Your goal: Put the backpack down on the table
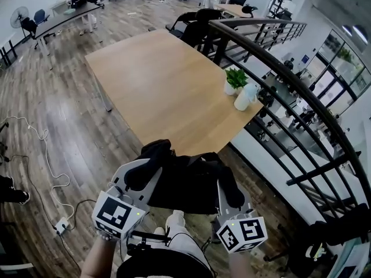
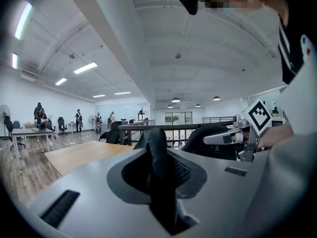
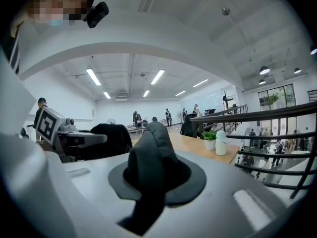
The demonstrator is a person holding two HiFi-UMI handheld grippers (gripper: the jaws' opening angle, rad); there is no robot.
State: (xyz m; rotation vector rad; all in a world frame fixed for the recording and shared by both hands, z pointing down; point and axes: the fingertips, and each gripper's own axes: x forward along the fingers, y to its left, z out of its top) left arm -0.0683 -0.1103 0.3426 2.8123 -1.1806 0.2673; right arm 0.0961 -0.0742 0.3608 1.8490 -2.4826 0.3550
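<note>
A black backpack (image 1: 185, 184) hangs in the air between my two grippers, just short of the wooden table's (image 1: 156, 80) near corner. My left gripper (image 1: 144, 171) is shut on one black shoulder strap (image 2: 157, 155), which fills the gap between its jaws. My right gripper (image 1: 230, 189) is shut on the other padded strap (image 3: 150, 157). In the left gripper view the right gripper (image 2: 233, 137) shows off to the right with its marker cube. In the right gripper view the table (image 3: 195, 145) lies ahead, and the left gripper (image 3: 81, 139) shows at the left. The pack's lower part is hidden behind my arms.
A small potted plant (image 1: 234, 80) and a white bottle (image 1: 244, 98) stand at the table's right edge. A dark railing (image 1: 290, 80) runs along the right over a drop. Black office chairs (image 1: 191, 25) stand at the far side. Cables and a power strip (image 1: 61, 226) lie on the floor at left.
</note>
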